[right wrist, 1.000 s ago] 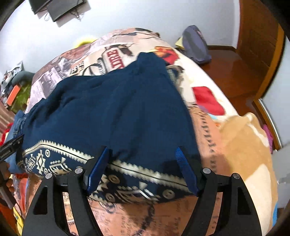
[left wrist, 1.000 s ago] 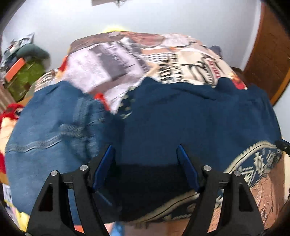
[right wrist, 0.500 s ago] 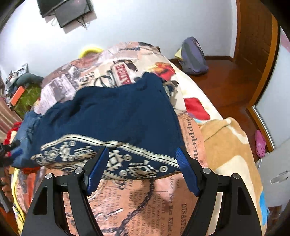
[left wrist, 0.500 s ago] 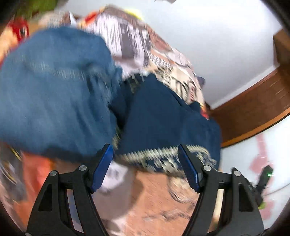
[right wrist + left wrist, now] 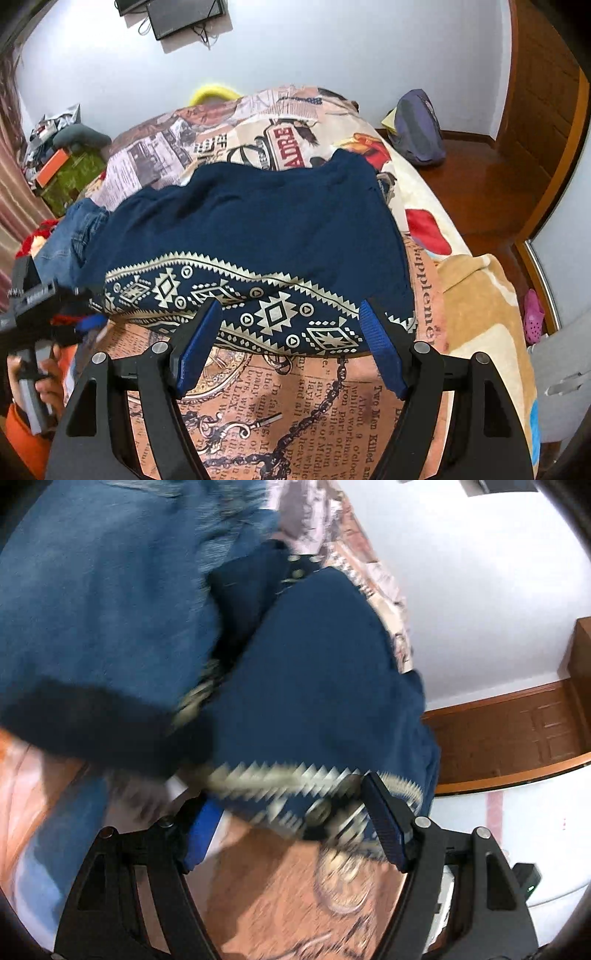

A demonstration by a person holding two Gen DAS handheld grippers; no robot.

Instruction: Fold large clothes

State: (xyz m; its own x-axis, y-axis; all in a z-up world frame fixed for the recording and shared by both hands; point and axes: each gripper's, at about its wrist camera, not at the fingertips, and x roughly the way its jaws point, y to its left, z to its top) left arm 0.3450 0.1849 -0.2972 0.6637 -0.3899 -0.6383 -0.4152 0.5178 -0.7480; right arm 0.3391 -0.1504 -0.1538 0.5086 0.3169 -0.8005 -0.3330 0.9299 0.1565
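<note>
A navy garment (image 5: 251, 221) with a cream geometric hem band (image 5: 273, 314) lies spread on the bed. My right gripper (image 5: 290, 310) hovers open at the near hem, its blue pads on either side of the band and not pressing it. In the blurred, tilted left wrist view the same navy garment (image 5: 314, 672) fills the middle. My left gripper (image 5: 291, 805) stands open at the hem's left end, the band lying across the gap. Blue jeans (image 5: 92, 590) overlap the garment's left side. A hand (image 5: 46, 384) in an orange sleeve holds the left tool.
The bed cover (image 5: 332, 406) has a newspaper print; a tan blanket (image 5: 476, 295) lies at its right edge. A backpack (image 5: 417, 125) sits on the wooden floor by a brown door (image 5: 543, 92). Boxes and clutter (image 5: 66, 170) stand at the far left.
The left gripper rolled sharply and dropped toward the hem's left end, the view blurring. The right gripper pulled back and rose, so the hem band now shows in full in front of it.
</note>
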